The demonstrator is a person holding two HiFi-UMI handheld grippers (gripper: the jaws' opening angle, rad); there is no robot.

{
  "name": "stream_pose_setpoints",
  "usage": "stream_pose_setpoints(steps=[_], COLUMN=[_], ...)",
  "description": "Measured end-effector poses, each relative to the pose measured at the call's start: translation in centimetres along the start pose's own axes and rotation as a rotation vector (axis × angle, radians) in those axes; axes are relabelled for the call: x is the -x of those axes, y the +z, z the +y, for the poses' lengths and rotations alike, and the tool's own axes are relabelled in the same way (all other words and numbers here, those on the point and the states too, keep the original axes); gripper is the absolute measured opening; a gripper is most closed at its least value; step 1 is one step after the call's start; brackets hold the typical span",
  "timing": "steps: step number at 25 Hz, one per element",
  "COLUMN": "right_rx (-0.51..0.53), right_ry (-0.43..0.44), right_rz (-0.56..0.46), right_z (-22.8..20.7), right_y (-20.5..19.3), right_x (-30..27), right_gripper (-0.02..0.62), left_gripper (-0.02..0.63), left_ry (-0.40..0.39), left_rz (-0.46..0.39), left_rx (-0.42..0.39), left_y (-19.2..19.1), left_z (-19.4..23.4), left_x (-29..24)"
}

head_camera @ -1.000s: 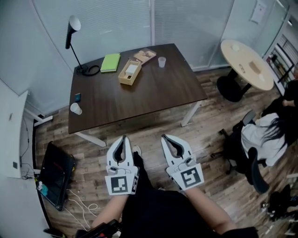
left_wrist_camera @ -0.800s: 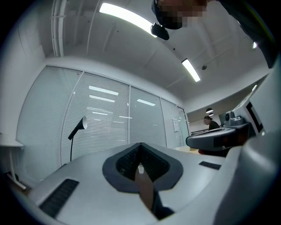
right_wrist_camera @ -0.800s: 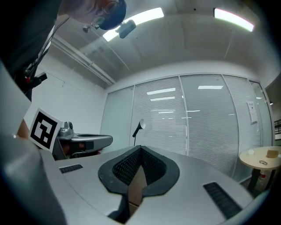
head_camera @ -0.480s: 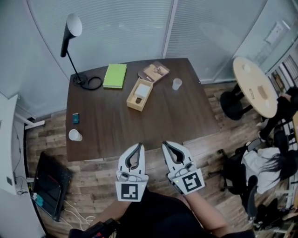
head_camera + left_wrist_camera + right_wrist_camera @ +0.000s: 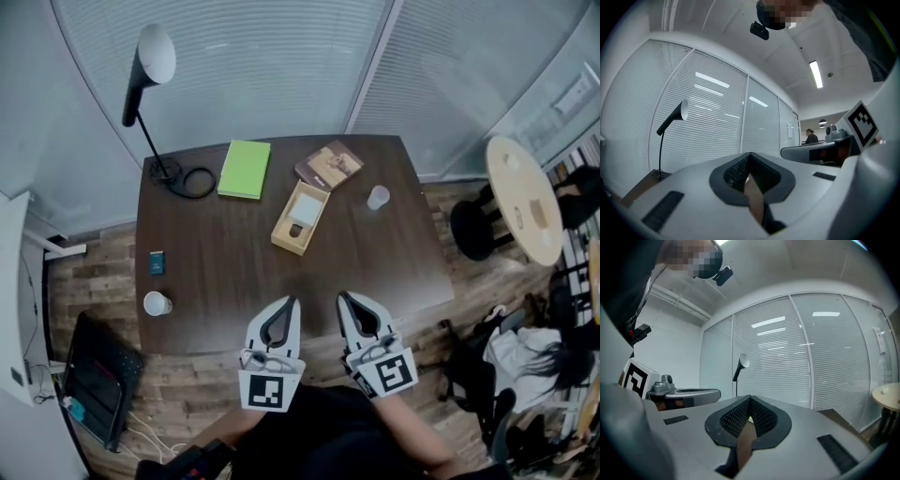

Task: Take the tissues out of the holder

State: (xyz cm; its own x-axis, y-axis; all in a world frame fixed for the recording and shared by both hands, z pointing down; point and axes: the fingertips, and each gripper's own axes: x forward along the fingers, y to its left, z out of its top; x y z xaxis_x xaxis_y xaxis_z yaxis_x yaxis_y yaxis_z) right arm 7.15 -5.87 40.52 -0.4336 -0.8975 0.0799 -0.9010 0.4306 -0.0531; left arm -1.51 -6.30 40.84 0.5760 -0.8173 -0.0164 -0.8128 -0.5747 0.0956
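- While nothing on the holder is started, the table (image 5: 225, 272) carries everything; its near edge is bare, so that looks like the free way in.
- Lamp (image 5: 150, 70) and green notebook (image 5: 245, 170) sit far left, well apart from the job.
- 2 grippers side by side over the near edge, aimed at the table: left gripper (image 5: 292, 301) jaws pressed together, empty; right gripper (image 5: 343, 297) the same. Probably closed just for carrying; they need to spread before any pinch.
- Wooden holder (image 5: 300, 217) mid-table, lying diagonal, open top up.
- Tissues (image 5: 307, 207) white, inside its far half, untouched.
- Clear cup (image 5: 378, 197) near the holder's right: knock risk.
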Motion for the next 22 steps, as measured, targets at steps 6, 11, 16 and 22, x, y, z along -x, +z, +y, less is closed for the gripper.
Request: stream_pose_setpoints(steps=[6,11,16,22], right_rx=[-0.031,-0.062,-0.011,0.009], right_ry=[-0.011,0.068,0.161,0.2], right_rz=[0.011,0.006,-0.001,-0.022], right_z=[-3.2,-5.1,-7.8,-11.7], right_y=[-0.7,-1.6,-1.1,-0.5], right_x=[-0.3,-1.8,-2.3,-2.8], right_gripper=[0.003,0.003,0.003,0.003], left_gripper=[-0.005,-0.005,-0.005,-0.005], left_ry=[0.009,0.077,0.179,0.222], left_rz=[0.048,0.084,0.109,0.093], left_rx=[0.001,-0.034,-0.021,-0.046], left_y=[-1.1,-1.9,-1.9,-1.2], left_z=[0.2,-0.7,-1.6,-2.9], left_x=[-2.4,-4.1,-6.3,-9.6])
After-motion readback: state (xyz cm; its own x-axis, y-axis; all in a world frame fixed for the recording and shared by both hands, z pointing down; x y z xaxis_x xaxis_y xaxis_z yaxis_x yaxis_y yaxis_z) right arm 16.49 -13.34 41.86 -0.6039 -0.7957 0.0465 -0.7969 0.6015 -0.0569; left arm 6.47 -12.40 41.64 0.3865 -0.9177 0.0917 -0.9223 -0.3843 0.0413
